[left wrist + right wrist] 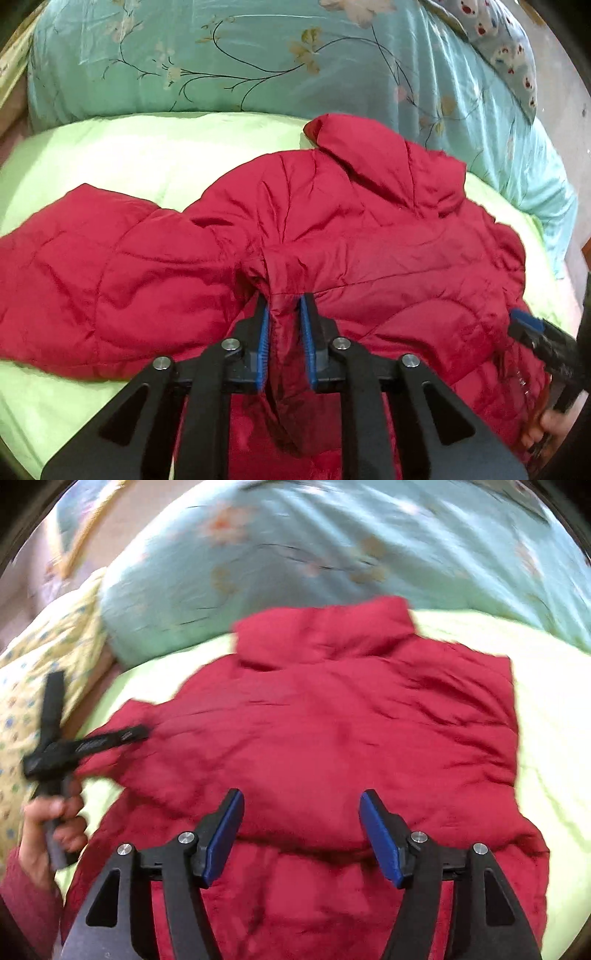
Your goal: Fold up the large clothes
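Left wrist view centres on a red puffer jacket [332, 229] lying spread on a pale green sheet [129, 162]; its collar [351, 147] points toward the upper right of the frame and one sleeve [74, 266] stretches out to the left edge, so the long axis here runs roughly left to right across the middle. The fabric is shiny, quilted in wide panels and heavily creased. At lower centre the left gripper [284, 317] has its blue pads pinched tight on a gathered fold of the jacket near the armpit seam. At the right edge of this view the right gripper [528, 325] shows as a blue-tipped black finger, with part of a hand [554, 424] below it. Right wrist view, blurred, shows the jacket [351, 738] with the collar [325, 631] toward the top and the body running down to the bottom edge. The right gripper [301, 812] hovers over the lower body with its jaws spread apart and nothing pressed between the pads. Only this view shows the person's left hand [55, 830], a red sleeve cuff [26, 897] and the left gripper [136, 734] at far left, plus a yellow patterned cloth [48, 657]. Behind the jacket in both views lies a teal floral quilt [258, 55].
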Demonstrator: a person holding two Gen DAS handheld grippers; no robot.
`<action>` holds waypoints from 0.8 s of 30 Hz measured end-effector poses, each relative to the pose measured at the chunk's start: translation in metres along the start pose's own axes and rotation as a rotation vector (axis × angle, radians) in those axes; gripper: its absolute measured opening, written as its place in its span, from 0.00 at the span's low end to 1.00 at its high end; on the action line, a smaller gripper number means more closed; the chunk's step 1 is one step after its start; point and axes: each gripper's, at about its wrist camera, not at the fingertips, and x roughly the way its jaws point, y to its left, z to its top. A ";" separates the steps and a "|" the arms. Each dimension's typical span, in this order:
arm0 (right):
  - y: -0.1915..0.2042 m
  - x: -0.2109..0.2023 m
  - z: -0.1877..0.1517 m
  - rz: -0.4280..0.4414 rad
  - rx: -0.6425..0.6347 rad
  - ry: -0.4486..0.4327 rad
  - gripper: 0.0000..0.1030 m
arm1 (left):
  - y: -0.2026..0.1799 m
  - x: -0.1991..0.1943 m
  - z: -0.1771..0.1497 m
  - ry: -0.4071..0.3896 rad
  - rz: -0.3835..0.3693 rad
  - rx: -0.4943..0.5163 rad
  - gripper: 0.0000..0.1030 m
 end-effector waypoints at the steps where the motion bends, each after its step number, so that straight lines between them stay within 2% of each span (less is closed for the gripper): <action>1: -0.004 0.004 0.000 -0.003 0.011 0.008 0.65 | 0.002 -0.004 -0.001 -0.004 0.002 -0.010 0.17; 4: -0.010 0.023 -0.004 -0.017 0.024 0.047 0.65 | 0.008 -0.032 -0.004 -0.065 0.027 -0.056 0.18; 5: -0.009 0.028 -0.006 -0.030 0.014 0.053 0.65 | 0.009 -0.045 -0.006 -0.097 0.005 -0.069 0.18; 7: -0.006 0.032 -0.006 -0.043 0.001 0.053 0.67 | 0.007 -0.060 -0.010 -0.126 -0.078 -0.074 0.18; 8: -0.005 0.034 -0.006 -0.048 -0.006 0.052 0.68 | 0.001 -0.064 -0.011 -0.121 -0.149 -0.063 0.18; 10: -0.002 0.036 -0.006 -0.059 -0.020 0.050 0.70 | -0.013 -0.057 -0.014 -0.086 -0.205 -0.034 0.18; 13: 0.003 0.037 -0.007 -0.077 -0.043 0.053 0.72 | -0.031 -0.030 -0.021 -0.026 -0.140 0.030 0.18; 16: 0.003 0.032 -0.008 -0.085 -0.041 0.053 0.72 | -0.027 0.007 -0.031 0.065 -0.098 0.006 0.17; 21: 0.022 0.012 -0.003 -0.110 -0.103 -0.015 0.72 | -0.018 0.020 -0.037 0.072 -0.122 -0.031 0.17; 24: 0.031 0.020 0.002 -0.127 -0.140 -0.002 0.72 | -0.020 0.020 -0.037 0.069 -0.115 -0.014 0.18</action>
